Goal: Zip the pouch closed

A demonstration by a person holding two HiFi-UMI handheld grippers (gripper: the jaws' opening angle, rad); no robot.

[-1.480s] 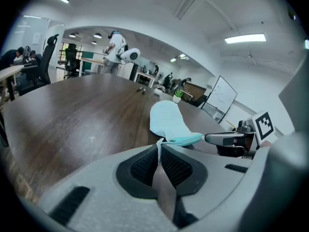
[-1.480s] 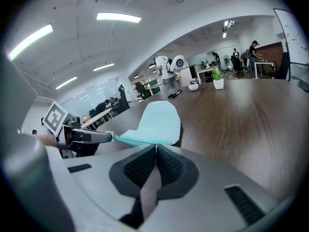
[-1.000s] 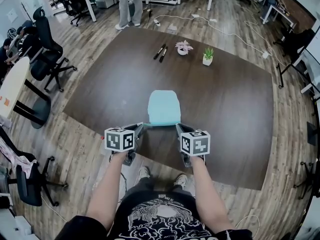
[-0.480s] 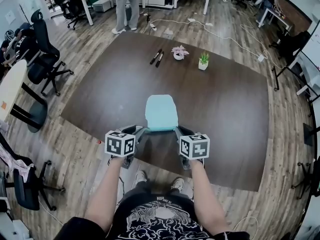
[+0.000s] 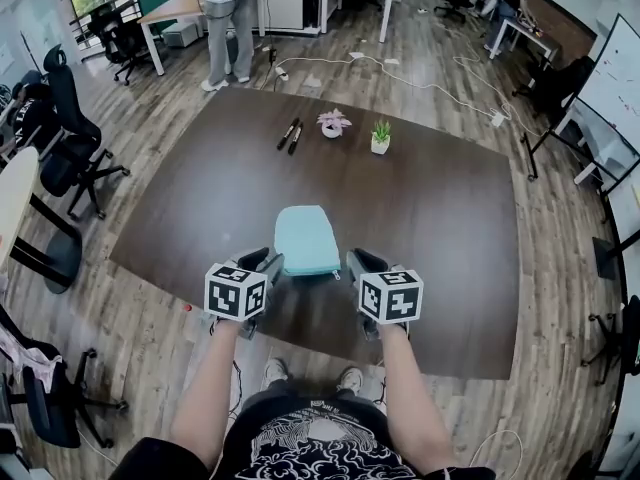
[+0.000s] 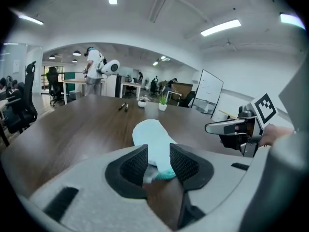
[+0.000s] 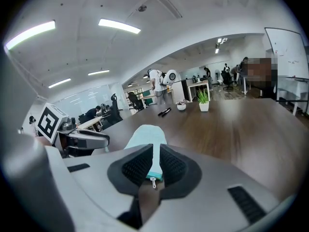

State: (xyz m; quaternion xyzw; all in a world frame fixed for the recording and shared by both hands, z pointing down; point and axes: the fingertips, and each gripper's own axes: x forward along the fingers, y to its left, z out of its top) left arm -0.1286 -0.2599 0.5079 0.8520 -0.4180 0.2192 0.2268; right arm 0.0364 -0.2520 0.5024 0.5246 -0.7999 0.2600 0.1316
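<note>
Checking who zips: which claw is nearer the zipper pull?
Right. The right claw is at the zipper pull, the left claw at the pouch's opposite near corner. Both claws have just been opening around the pouch.

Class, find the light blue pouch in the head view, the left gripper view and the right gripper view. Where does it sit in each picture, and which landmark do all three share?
Head view: pouch just below centre.
Left gripper view: pouch near centre, slightly low.
Right gripper view: pouch just left of centre, slightly low.
Shared landmark: small potted plant, farther away than the pouch in every view.
</note>
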